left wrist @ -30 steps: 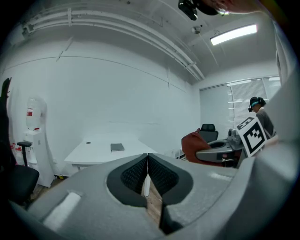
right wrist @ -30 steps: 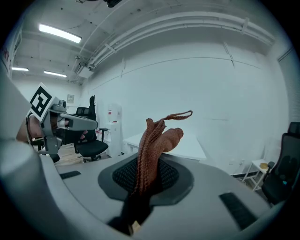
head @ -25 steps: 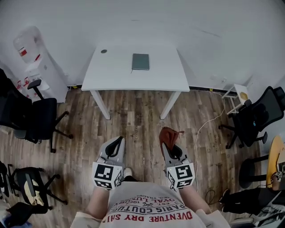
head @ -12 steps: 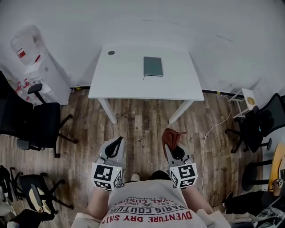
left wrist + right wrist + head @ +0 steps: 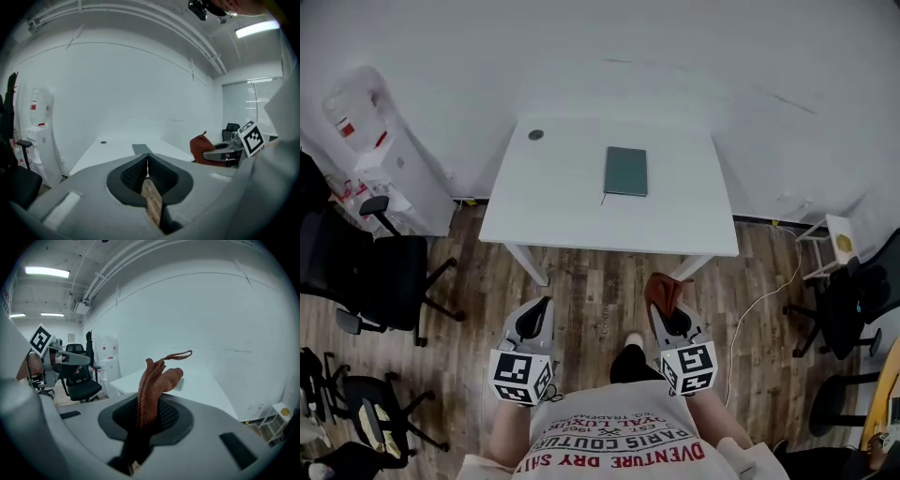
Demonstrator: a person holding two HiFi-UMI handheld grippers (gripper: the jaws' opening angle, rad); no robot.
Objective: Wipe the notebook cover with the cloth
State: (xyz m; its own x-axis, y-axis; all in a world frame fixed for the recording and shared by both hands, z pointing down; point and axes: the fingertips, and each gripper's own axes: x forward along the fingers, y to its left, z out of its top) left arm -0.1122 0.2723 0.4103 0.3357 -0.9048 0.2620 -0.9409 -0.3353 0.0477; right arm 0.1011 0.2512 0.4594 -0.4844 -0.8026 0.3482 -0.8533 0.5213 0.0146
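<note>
A dark green notebook [image 5: 625,172] lies flat near the middle of the white table [image 5: 562,202], well ahead of both grippers. In the left gripper view the notebook [image 5: 140,148] is a thin dark slab on the tabletop. My right gripper [image 5: 666,302] is shut on a rust-brown cloth [image 5: 661,290], which sticks up bunched between the jaws [image 5: 154,380]. My left gripper [image 5: 535,312] is shut with nothing in it, its pads pressed together [image 5: 148,165]. Both grippers hang over the wooden floor, short of the table's front edge.
A water dispenser [image 5: 370,141] stands left of the table. Black office chairs [image 5: 370,272] sit at the left, and more chairs [image 5: 853,291] at the right. A small round dark mark [image 5: 535,134] is on the table's far left corner. A white cable [image 5: 769,291] trails over the floor.
The person has walked toward the table: it and the notebook have come closer and lower in the head view. Both grippers keep their hold and relative pose.
</note>
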